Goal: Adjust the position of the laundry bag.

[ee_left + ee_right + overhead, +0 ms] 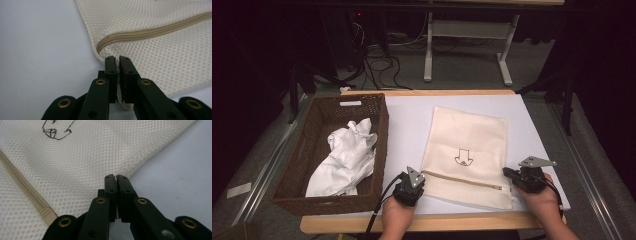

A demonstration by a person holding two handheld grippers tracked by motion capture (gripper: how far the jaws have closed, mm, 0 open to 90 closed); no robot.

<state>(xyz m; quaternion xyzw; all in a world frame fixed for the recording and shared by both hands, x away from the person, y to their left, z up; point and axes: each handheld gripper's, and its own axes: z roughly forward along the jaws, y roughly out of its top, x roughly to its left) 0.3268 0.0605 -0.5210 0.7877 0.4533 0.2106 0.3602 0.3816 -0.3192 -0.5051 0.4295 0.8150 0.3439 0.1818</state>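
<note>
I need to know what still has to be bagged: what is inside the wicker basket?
A crumpled white cloth lies inside the wicker basket, covering much of its floor. Whatever may lie beneath the cloth is hidden.

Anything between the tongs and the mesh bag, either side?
Nothing visible. The left tongs are shut on the mesh bag at its edge by the zipper end. The right tongs are shut at the bag's opposite edge, seemingly pinching the mesh.
</note>
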